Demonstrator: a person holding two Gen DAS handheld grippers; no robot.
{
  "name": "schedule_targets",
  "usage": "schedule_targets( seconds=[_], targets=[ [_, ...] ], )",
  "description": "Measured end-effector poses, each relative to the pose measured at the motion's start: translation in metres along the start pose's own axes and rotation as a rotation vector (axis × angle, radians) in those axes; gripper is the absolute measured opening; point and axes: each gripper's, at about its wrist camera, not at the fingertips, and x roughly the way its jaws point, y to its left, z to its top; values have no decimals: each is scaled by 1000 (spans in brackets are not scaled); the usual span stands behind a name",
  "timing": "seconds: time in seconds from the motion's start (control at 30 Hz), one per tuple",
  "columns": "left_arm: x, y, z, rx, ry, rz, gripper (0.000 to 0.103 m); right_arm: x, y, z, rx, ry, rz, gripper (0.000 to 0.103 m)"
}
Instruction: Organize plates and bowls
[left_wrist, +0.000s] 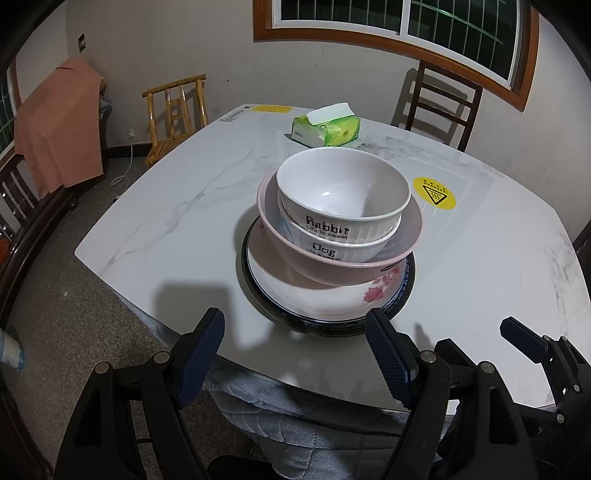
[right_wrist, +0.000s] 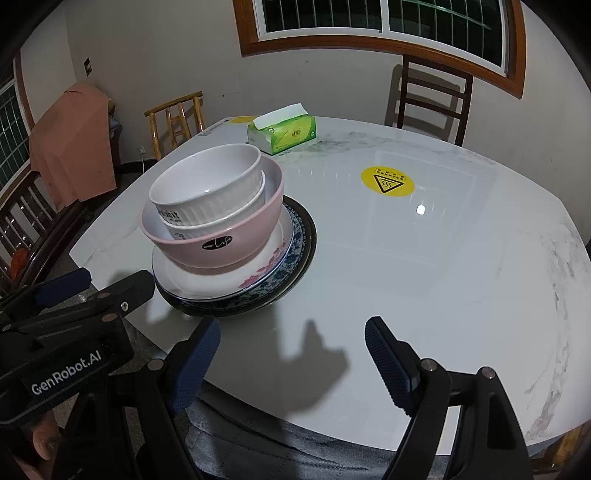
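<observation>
Already your stack (left_wrist: 332, 251) sits near the front edge of the table (left_wrist: 184, 206): two white bowls (left_wrist: 343, 195) nested in a pink bowl (right_wrist: 214, 240), on a flowered plate (left_wrist: 325, 295) over darker plates (right_wrist: 295, 236). Your left gripper (left_wrist: 295, 354) and right gripper (right_wrist: 291, 354) both hang wide and empty, just short of it. Watch the pink bowl; it looks tilted and off-centre, so a nudge could probably slide the bowls off. The tissue pack (left_wrist: 327, 127) lies well behind.

Overhead indoor light is glaring off the table (right_wrist: 420, 210) and casting soft shadows; fisheye distortion is bending and darkening the edges
</observation>
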Motion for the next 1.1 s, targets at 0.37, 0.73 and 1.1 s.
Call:
schedule_targets(
  seconds=[0.37, 0.73, 1.1],
  targets=[
    [3, 0, 0, -2, 6, -13, 76, 3, 3, 2, -16, 2, 1, 83],
    [4, 1, 1, 8, 7, -67, 77, 7, 4, 3, -19, 12, 3, 83],
    [5, 3, 1, 8, 16, -91, 85, 10, 7, 2, -26, 17, 5, 83]
  ],
)
